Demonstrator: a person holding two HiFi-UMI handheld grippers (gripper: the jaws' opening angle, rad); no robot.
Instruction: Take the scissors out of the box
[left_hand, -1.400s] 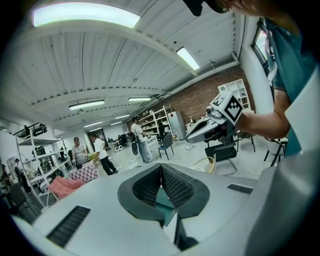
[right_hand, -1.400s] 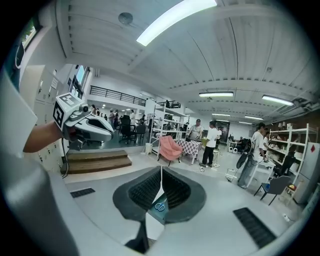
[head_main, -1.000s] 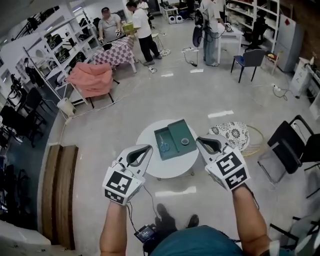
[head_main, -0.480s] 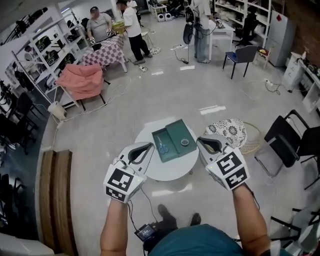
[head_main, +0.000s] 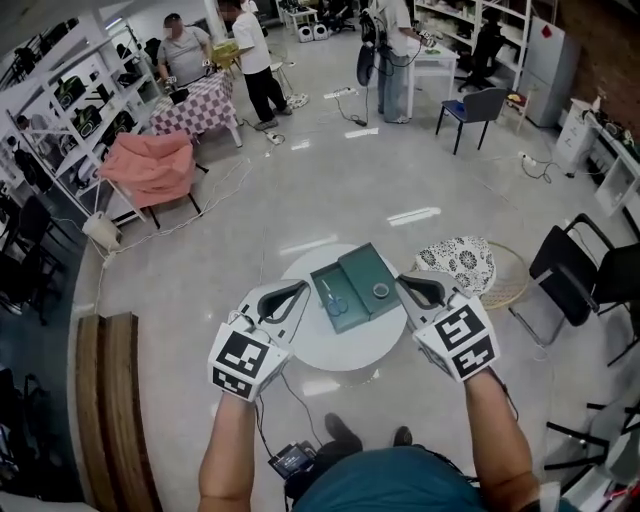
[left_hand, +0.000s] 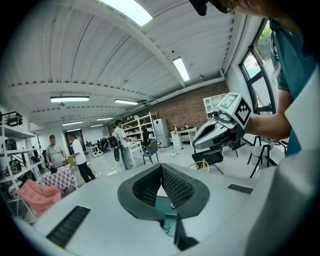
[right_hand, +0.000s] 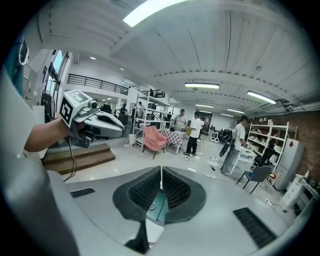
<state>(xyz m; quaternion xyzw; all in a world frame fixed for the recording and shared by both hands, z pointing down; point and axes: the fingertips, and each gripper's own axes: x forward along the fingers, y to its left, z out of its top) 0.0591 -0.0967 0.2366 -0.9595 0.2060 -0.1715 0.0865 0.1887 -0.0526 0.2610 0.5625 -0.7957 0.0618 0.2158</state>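
An open dark-green box (head_main: 355, 283) lies on a small round white table (head_main: 340, 340). The scissors (head_main: 333, 298), with blue handles, rest in its left half, and a small ring-shaped thing (head_main: 381, 291) in its right half. My left gripper (head_main: 300, 288) hangs shut and empty just left of the box, above the table's edge. On the other side my right gripper (head_main: 402, 281) is held shut and empty as well. In the left gripper view the shut jaws (left_hand: 161, 167) frame the box (left_hand: 167, 206), with the right gripper (left_hand: 220, 132) beyond. The right gripper view shows its jaws (right_hand: 161, 172) over the box (right_hand: 159, 206).
A patterned round cushion (head_main: 458, 266) and a hoop lie on the floor right of the table. Black chairs (head_main: 572, 275) stand further right. A wooden bench (head_main: 110, 400) runs along the left. A pink-draped chair (head_main: 150, 165), several people and shelves are far back.
Both grippers have travelled forward with the person towards the table. The box, ahead of the tips a second ago, now lies level with them. The jaws stay shut.
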